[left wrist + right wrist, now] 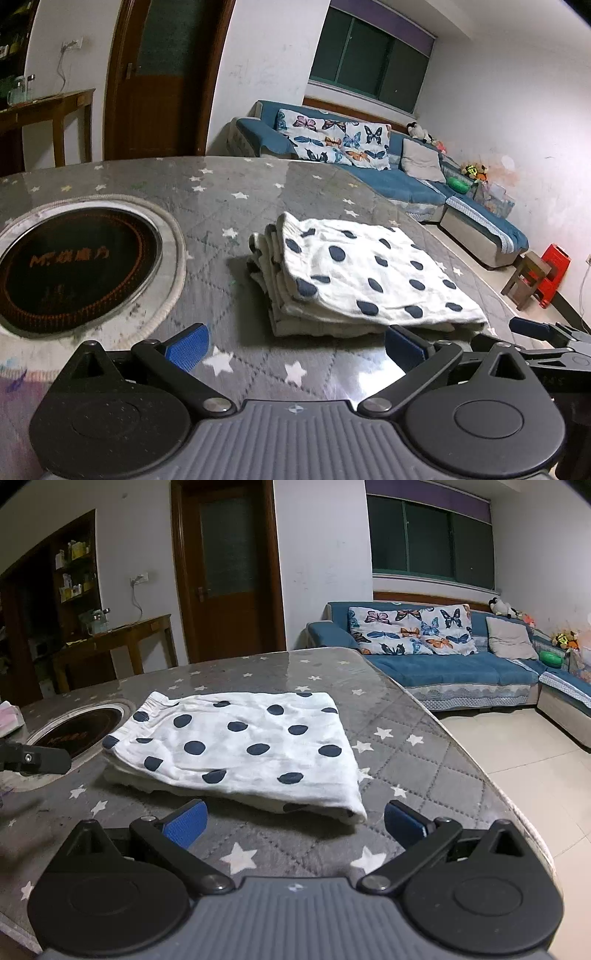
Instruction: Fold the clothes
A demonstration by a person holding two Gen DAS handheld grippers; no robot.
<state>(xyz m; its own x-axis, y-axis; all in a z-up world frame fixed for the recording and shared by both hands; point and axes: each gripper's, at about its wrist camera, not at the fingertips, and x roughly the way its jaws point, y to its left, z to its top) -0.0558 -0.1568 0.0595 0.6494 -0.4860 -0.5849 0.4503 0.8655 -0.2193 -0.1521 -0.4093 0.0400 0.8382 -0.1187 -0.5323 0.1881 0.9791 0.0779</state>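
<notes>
A white garment with dark blue dots (pixel 365 273) lies folded in a flat stack on the grey star-patterned table (pixel 258 192). My left gripper (pixel 295 347) hangs just short of the stack's near edge, open wide, with nothing between its blue pads. In the right wrist view the same folded garment (pixel 240 746) lies ahead of my right gripper (pixel 293 823), which is also open and empty, its pads apart from the cloth. A finger of the right gripper (pixel 532 328) shows at the right edge of the left wrist view, and a dark finger of the left gripper (pixel 37 758) at the left edge of the right wrist view.
A round black cooktop (pixel 74 266) is set into the table left of the garment. A pink tissue pack (pixel 9 718) sits at the far left. The table's rounded edge (pixel 480 760) drops to a tiled floor. A blue sofa (pixel 443 668), stools (pixel 532 277) and a wooden door (pixel 225 568) lie beyond.
</notes>
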